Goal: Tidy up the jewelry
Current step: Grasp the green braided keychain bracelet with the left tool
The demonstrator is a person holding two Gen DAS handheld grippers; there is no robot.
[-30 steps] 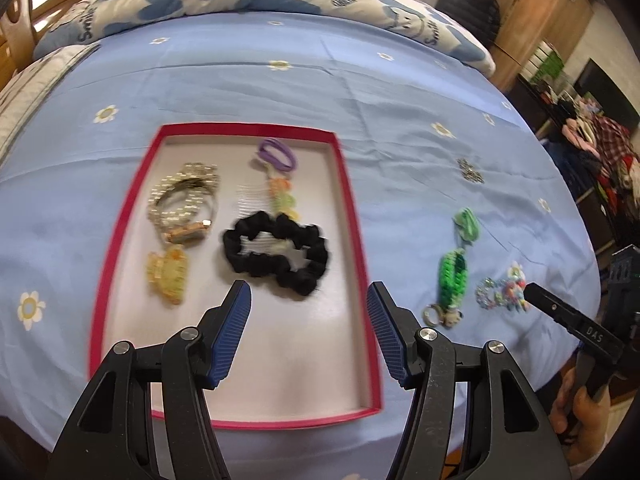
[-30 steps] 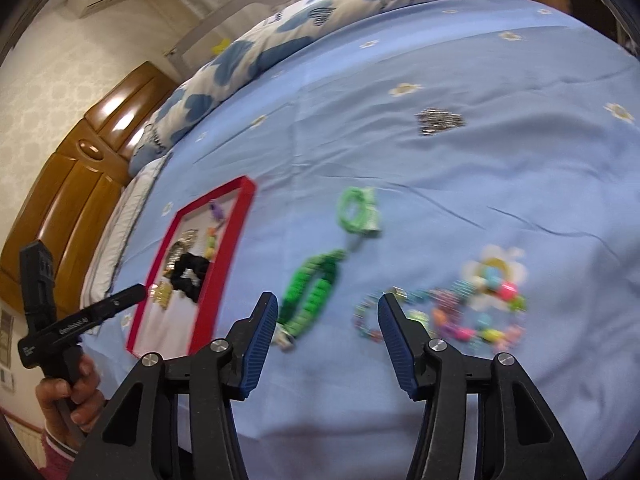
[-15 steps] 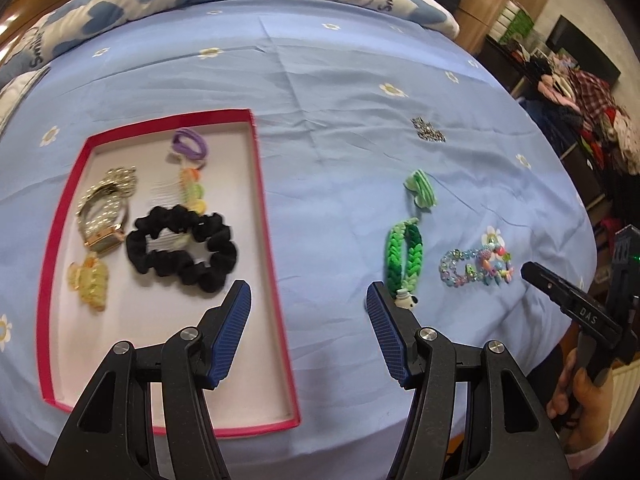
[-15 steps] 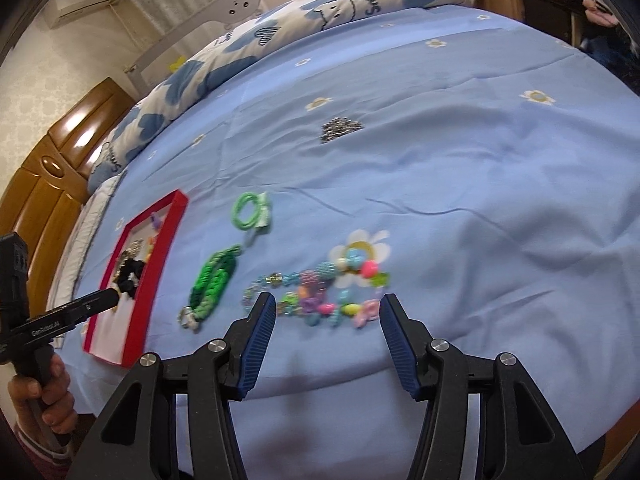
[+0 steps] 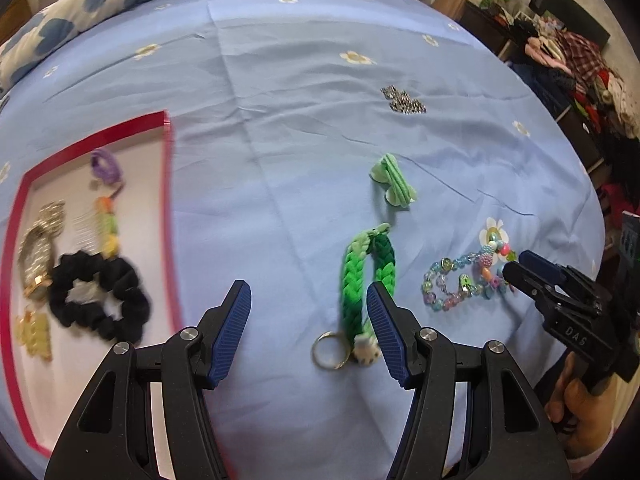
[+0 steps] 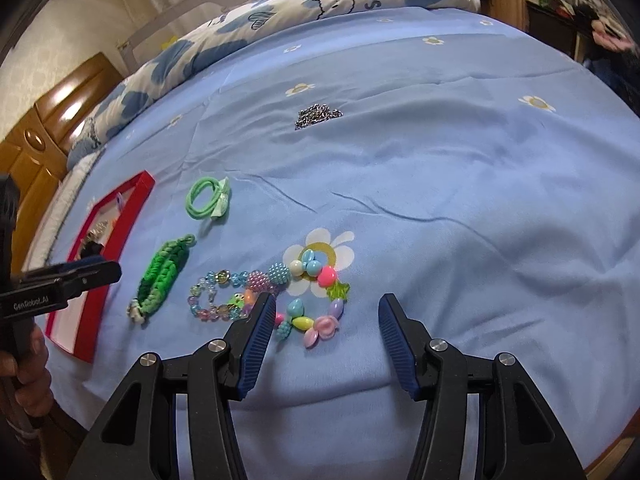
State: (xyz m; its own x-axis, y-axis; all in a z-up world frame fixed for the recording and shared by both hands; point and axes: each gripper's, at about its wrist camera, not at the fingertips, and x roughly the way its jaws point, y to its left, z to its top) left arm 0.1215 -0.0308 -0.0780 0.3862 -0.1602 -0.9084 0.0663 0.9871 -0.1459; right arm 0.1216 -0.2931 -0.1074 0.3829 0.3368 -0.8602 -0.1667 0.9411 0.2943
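A green braided keychain (image 5: 366, 272) lies on the blue sheet, its metal ring between the fingers of my left gripper (image 5: 307, 296), which hovers open just above it. Right of it lie colourful beaded bracelets (image 5: 464, 280), with a green hair tie (image 5: 394, 180) and a small silver chain (image 5: 402, 100) farther back. My right gripper (image 6: 326, 306) stands open over the near end of the beaded bracelets (image 6: 312, 276), holding nothing. The red-rimmed tray (image 5: 166, 200) at the left holds a black scrunchie (image 5: 100, 300), a pearl bracelet (image 5: 38, 248), a purple hair tie (image 5: 106, 166) and other pieces.
A blue-and-white patterned quilt (image 6: 280, 8) lies bunched along the bed's far side, with a wooden headboard (image 6: 52, 120) to the left. Piled clothes and furniture (image 5: 580, 64) stand past the bed's right edge. The near bed edge runs just under both grippers.
My left gripper has moved right, from over the tray to over the green keychain. My right gripper has shifted right and lower, from beside the keychain to over the beaded bracelets.
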